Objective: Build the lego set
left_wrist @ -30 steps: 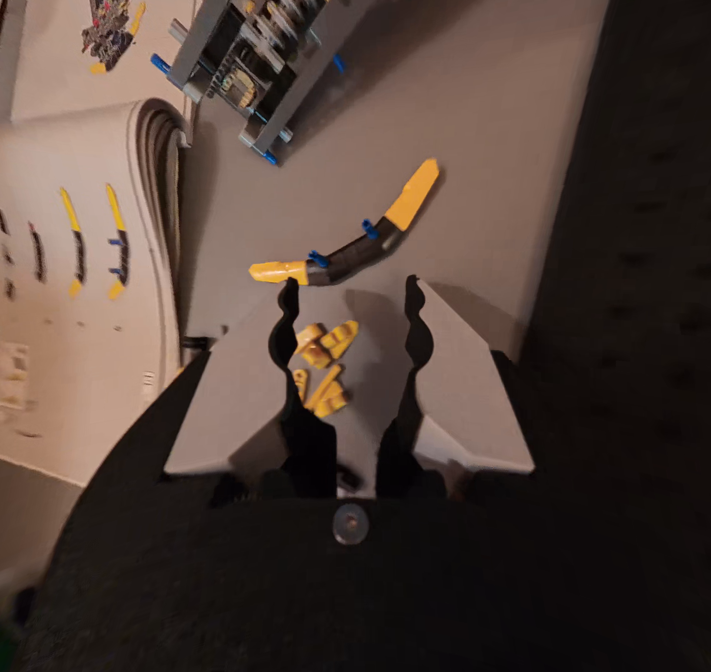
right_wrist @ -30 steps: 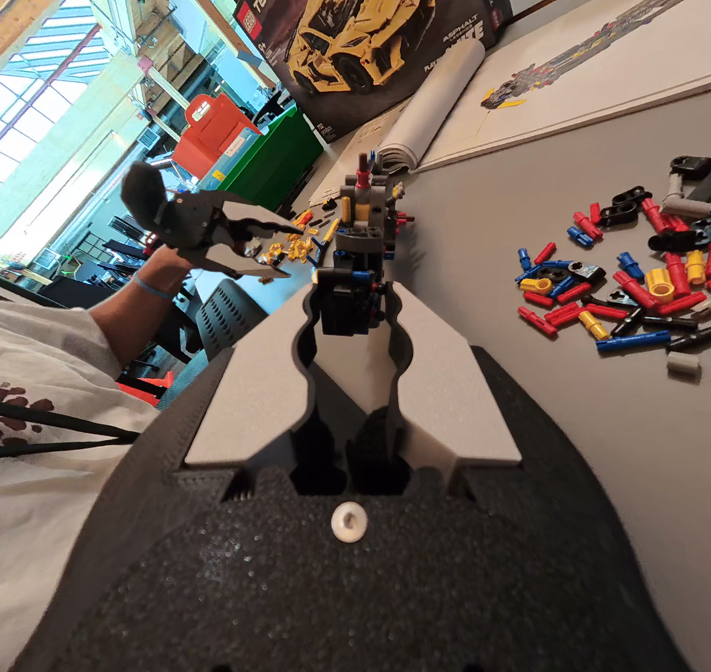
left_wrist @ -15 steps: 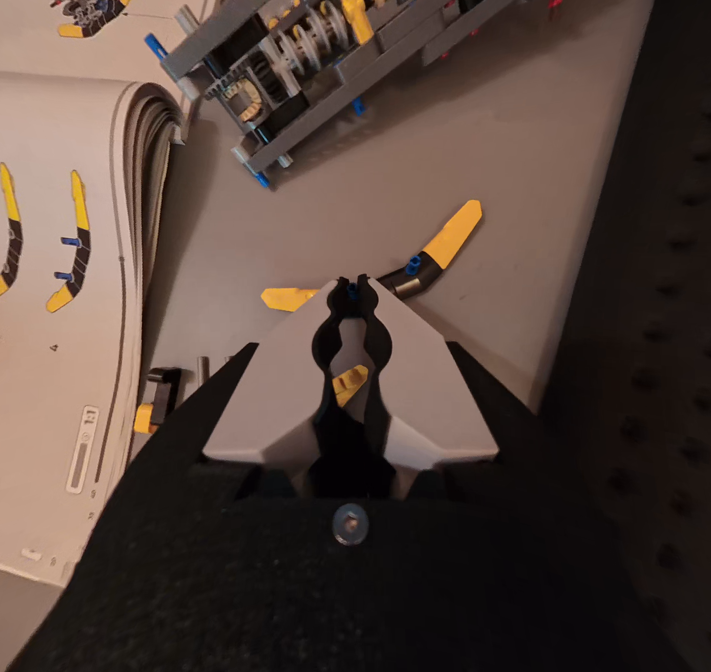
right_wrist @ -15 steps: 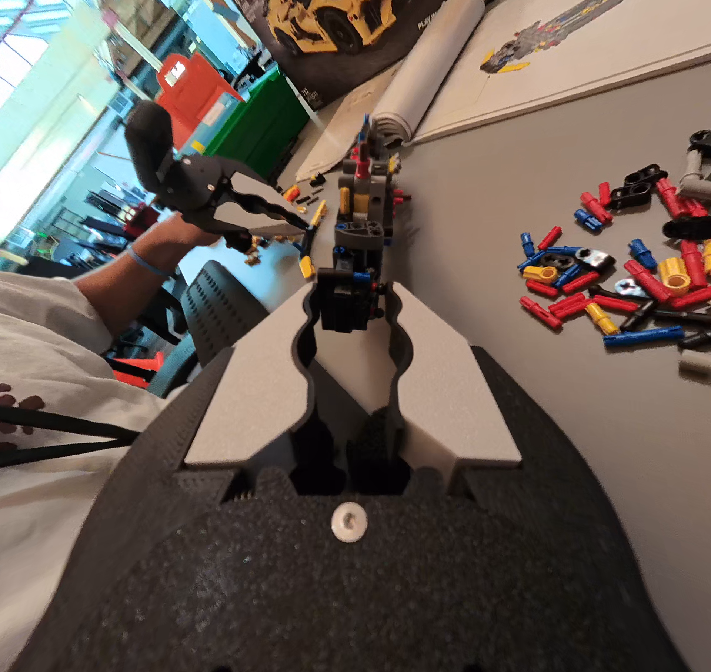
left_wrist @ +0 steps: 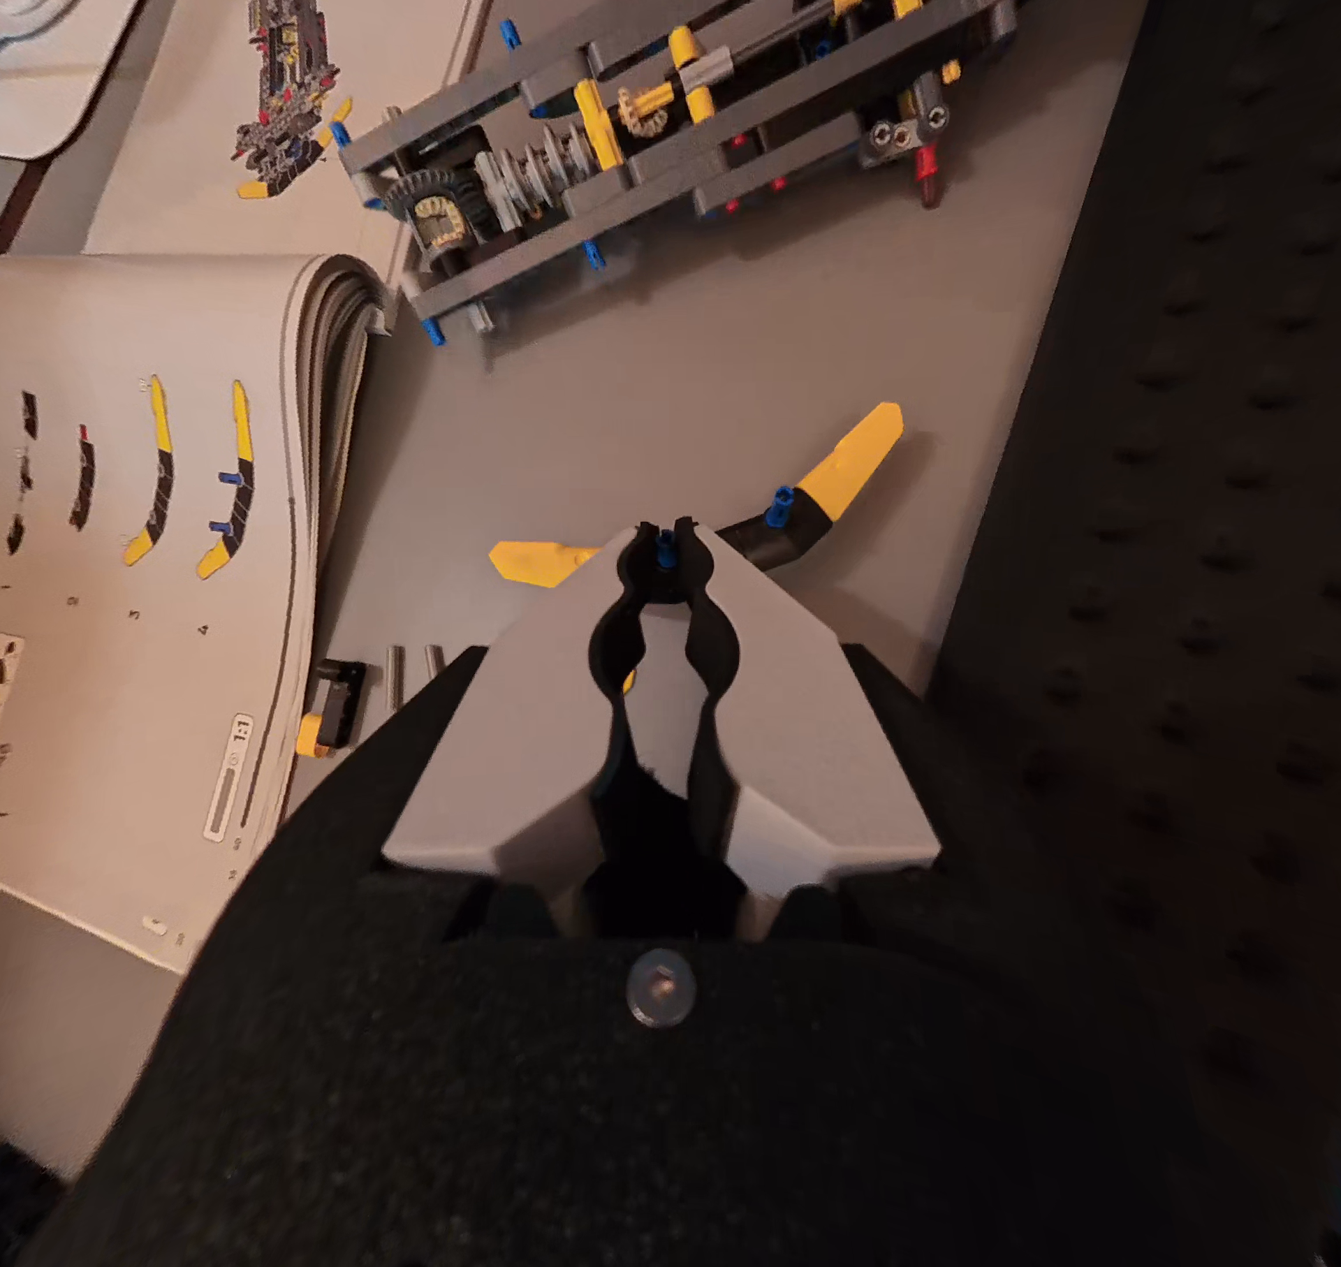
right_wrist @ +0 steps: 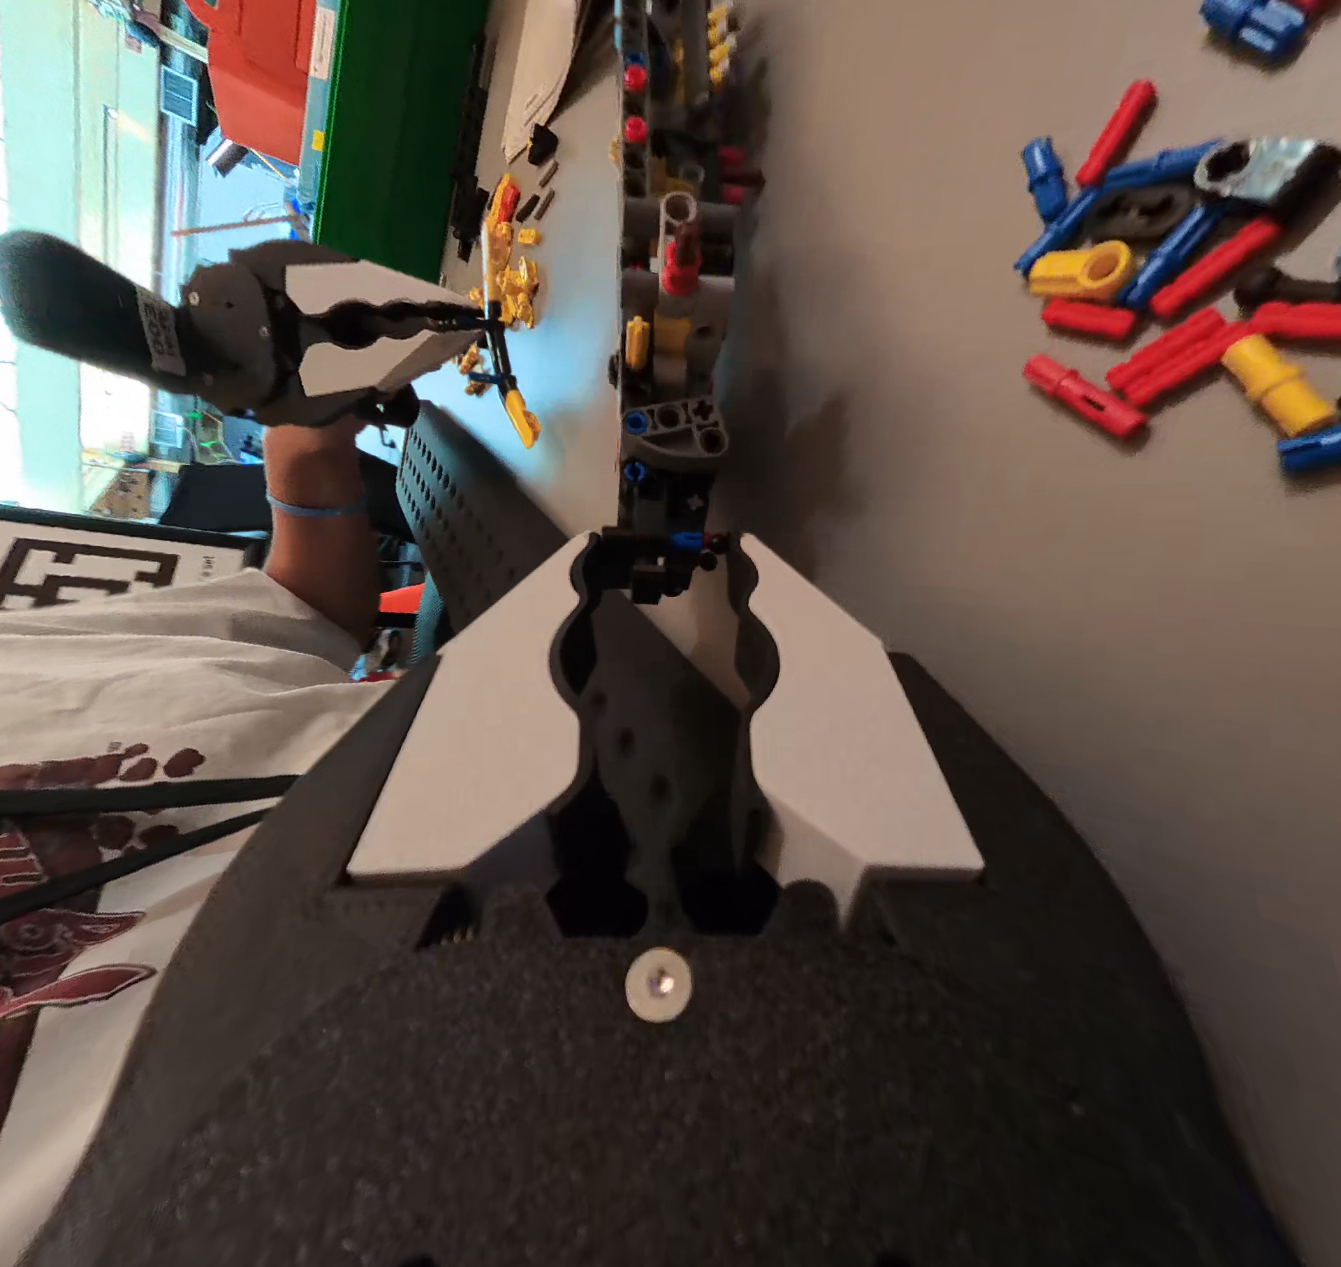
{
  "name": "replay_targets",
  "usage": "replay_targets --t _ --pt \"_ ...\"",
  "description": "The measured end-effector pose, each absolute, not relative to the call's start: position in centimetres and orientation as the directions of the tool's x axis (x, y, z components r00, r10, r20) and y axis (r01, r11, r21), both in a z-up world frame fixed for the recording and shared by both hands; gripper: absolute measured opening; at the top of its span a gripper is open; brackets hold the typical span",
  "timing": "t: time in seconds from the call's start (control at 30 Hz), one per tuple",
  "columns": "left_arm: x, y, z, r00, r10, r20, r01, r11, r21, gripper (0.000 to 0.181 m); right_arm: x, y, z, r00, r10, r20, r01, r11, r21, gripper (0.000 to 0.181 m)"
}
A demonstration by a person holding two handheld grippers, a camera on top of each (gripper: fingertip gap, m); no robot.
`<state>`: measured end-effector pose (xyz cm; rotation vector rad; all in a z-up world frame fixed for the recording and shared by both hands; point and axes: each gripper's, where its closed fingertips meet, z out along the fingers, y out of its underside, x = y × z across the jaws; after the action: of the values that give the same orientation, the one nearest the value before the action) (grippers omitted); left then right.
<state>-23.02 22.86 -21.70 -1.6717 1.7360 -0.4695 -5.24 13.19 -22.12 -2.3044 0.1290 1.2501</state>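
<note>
Chassis [left_wrist: 675,122] beyond left tongs [left_wrist: 664,535] — open manual [left_wrist: 145,579] alongside, loose pins [right_wrist: 1175,303] scattered.

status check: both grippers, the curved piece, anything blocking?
Left gripper shut on curved piece, pinching its blue pin. Right gripper clamped on chassis end. Piece lifted off table; path to chassis clear.

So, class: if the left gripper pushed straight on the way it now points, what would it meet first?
The left gripper is already shut on the curved black-and-yellow piece. Beyond that, probably bare grey table, then the long grey chassis; depth is unclear.
</note>
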Motion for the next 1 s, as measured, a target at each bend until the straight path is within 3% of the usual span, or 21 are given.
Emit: replay_targets --t 0.23,0.5,0.7,0.83,1.0 --pt "-22.2 21.0 -22.1 0.000 -0.961 -0.275 -0.726 0.189 -0.661 0.003 -5.3 12.9 -22.0 0.413 0.072 -0.908 -0.310 -0.926 -0.215 0.034" --pt "-20.2 21.0 -20.3 0.034 -0.962 -0.270 -0.654 0.183 -0.734 0.003 -5.2 12.7 -22.1 0.416 0.063 -0.907 -0.237 -0.956 -0.175 0.043" --pt "-18.3 20.0 -18.8 0.050 -0.991 -0.127 -0.553 0.078 -0.829 0.003 -4.7 12.6 -21.8 0.413 0.090 -0.906 -0.278 -0.935 -0.220 0.046" --pt "-16.8 19.0 -17.9 0.010 -0.994 -0.113 -0.511 0.092 -0.855 0.003 -3.9 12.6 -21.7 0.511 0.135 -0.849 -0.280 -0.908 -0.313 0.052" --pt "-15.2 18.4 -17.6 -0.048 -0.972 -0.230 -0.555 0.218 -0.803 0.003 -3.5 13.4 -18.6 0.762 0.293 -0.577 -0.164 -0.775 -0.611 0.055"
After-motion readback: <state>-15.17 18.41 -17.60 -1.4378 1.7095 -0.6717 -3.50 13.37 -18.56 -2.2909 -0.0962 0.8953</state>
